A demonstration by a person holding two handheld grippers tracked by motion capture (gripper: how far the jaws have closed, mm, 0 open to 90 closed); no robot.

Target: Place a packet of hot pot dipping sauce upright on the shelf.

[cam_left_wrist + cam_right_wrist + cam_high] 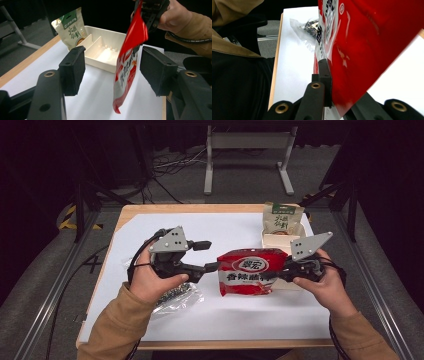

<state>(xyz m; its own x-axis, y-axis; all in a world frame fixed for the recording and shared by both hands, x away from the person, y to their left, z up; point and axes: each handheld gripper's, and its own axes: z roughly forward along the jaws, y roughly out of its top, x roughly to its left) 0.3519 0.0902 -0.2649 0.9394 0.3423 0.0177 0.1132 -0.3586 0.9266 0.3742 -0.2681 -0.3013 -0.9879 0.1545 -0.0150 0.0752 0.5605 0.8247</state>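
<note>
The room is dark, with a wooden surface under a white sheet. Two hands hold tongs over it.

The right tongs are pinching one side edge of a red bag, so it hangs in the air above the sheet, near the middle. In the right gripper view the black jaws are pressed together on the shiny red film. I think the bag is held up like this so the other tongs can get at it.

The left tongs are spread wide, and the bag's free edge sits between the jaws without touching them. They look ready to close on it.

The bag stands up on its thin edge. Its long side runs left to right, from one hand to the other, and its printed face looks toward the person.

Behind it is a white tray with walls inside, where the bag may go. A green pouch leans at the tray's far end. A clear bag of dark bits lies by the left hand.
</note>
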